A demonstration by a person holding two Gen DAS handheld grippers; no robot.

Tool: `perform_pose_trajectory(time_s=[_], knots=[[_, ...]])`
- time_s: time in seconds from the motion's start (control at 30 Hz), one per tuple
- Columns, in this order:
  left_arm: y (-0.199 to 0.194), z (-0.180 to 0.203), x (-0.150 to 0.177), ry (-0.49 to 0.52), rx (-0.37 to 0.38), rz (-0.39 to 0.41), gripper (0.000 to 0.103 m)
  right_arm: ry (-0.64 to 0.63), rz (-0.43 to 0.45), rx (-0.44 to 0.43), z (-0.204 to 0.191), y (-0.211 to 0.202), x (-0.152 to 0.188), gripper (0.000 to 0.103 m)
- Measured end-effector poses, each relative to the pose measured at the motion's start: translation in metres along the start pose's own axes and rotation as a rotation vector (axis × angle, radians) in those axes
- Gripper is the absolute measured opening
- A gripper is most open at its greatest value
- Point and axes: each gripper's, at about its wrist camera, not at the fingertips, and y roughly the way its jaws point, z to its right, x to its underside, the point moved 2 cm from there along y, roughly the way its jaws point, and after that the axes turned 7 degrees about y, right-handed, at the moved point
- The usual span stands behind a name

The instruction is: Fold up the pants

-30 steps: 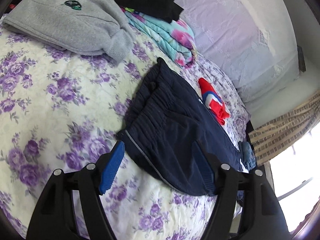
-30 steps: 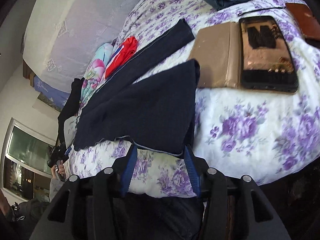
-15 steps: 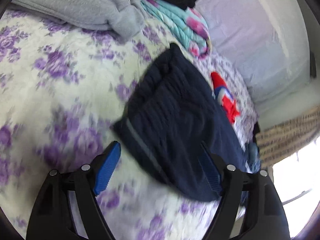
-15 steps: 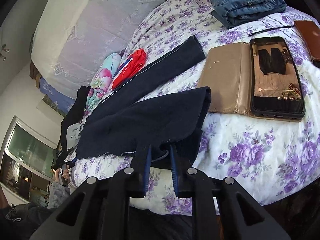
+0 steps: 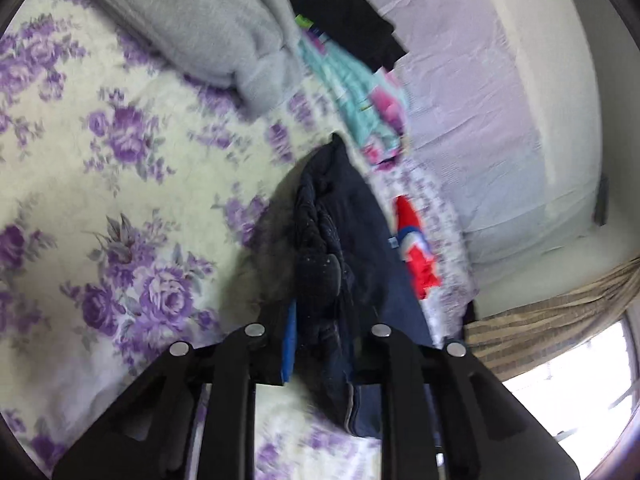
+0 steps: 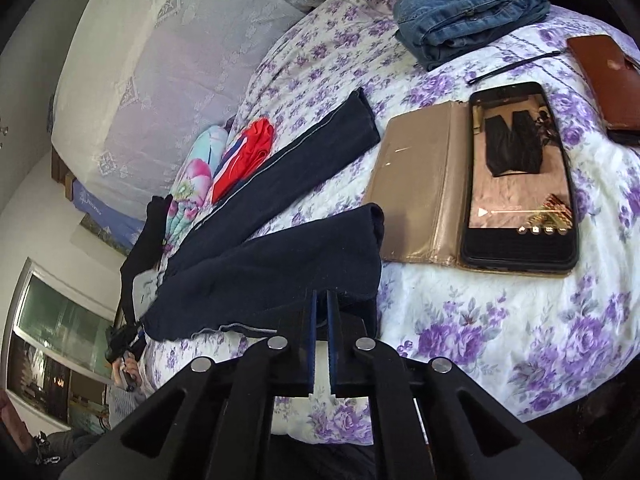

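Observation:
Dark navy pants (image 6: 276, 256) lie on a floral bedspread (image 6: 480, 320), legs spread apart toward the far side. My right gripper (image 6: 320, 304) is shut on the hem edge of the near leg. In the left wrist view my left gripper (image 5: 320, 312) is shut on the bunched waistband of the pants (image 5: 340, 208), which is lifted and hangs between the fingers.
A phone (image 6: 520, 176) in an open tan case lies right of the near leg, a brown wallet (image 6: 604, 80) beyond it. Folded jeans (image 6: 468, 12) sit far right. A grey sweater (image 5: 208, 20), a floral cloth (image 5: 360, 96) and a red garment (image 5: 416, 248) lie nearby.
Both grippers closed on the pants: the left on the waistband, now bunched and lifted, the right on the near leg's hem. Both were open a second ago.

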Motion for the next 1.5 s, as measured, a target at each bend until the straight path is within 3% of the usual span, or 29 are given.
perform_pose_trajectory(time_s=[0.07, 0.13, 0.2, 0.23, 0.33, 0.43, 0.57, 0.7, 0.77, 0.9, 0.97, 1.03, 1.13, 1.17, 1.23, 1.27, 1.37, 1.43, 1.5], knots=[[-0.001, 0.003, -0.003, 0.011, -0.012, -0.01, 0.017, -0.004, -0.027, 0.014, 0.001, 0.005, -0.001, 0.009], [0.003, 0.004, -0.004, 0.027, -0.039, -0.031, 0.017, 0.058, -0.038, -0.042, 0.009, 0.007, -0.002, 0.015], [0.009, 0.001, -0.003, 0.02, -0.035, -0.044, 0.017, 0.094, -0.022, -0.044, 0.017, 0.007, 0.002, 0.063], [0.01, -0.001, -0.002, 0.013, -0.028, -0.046, 0.017, 0.096, -0.017, -0.032, 0.02, 0.006, 0.005, 0.065], [0.013, -0.011, -0.002, -0.009, -0.02, -0.055, 0.017, 0.121, -0.014, -0.117, 0.023, 0.006, 0.013, 0.064], [0.019, -0.017, -0.001, -0.015, -0.045, -0.072, 0.018, 0.114, -0.05, -0.101, 0.02, 0.018, 0.015, 0.062], [0.019, -0.025, 0.003, -0.024, -0.042, -0.069, 0.018, 0.121, -0.097, -0.142, 0.016, 0.027, 0.03, 0.046], [0.021, -0.032, 0.004, -0.068, -0.027, -0.061, 0.018, 0.059, -0.069, -0.079, 0.007, 0.032, 0.04, 0.02], [0.015, -0.027, 0.0, -0.085, 0.01, -0.039, 0.017, 0.021, -0.034, -0.071, -0.003, 0.024, 0.029, 0.015], [-0.008, 0.004, -0.005, -0.016, 0.028, -0.004, 0.016, -0.037, 0.071, -0.075, -0.021, -0.021, -0.012, 0.012], [-0.019, 0.011, -0.004, -0.005, 0.03, 0.01, 0.016, -0.07, 0.083, -0.038, -0.025, -0.032, -0.02, 0.003], [-0.023, 0.006, 0.001, -0.02, 0.034, -0.006, 0.016, -0.032, 0.046, -0.033, -0.013, -0.028, -0.018, 0.003], [-0.013, -0.027, 0.018, -0.073, -0.039, -0.086, 0.018, 0.032, -0.039, -0.005, 0.017, 0.002, -0.001, 0.004], [-0.011, -0.038, 0.025, -0.09, -0.06, -0.111, 0.02, 0.054, -0.05, -0.006, 0.024, 0.006, 0.003, 0.007], [-0.02, -0.047, 0.032, -0.102, -0.022, -0.102, 0.019, 0.105, -0.012, 0.0, 0.039, -0.002, 0.007, 0.007], [-0.036, -0.049, 0.034, -0.094, -0.034, -0.079, 0.023, 0.113, 0.016, -0.003, 0.042, -0.011, 0.006, 0.007], [-0.066, -0.048, 0.038, -0.05, -0.09, -0.028, 0.05, 0.091, 0.074, -0.003, 0.036, -0.035, -0.003, 0.007], [-0.074, -0.042, 0.041, -0.023, -0.108, -0.017, 0.054, 0.06, 0.079, -0.01, 0.025, -0.034, -0.007, 0.008], [-0.071, -0.031, 0.041, 0.022, -0.126, -0.022, 0.054, 0.029, 0.073, -0.021, 0.014, -0.028, -0.012, 0.017]])
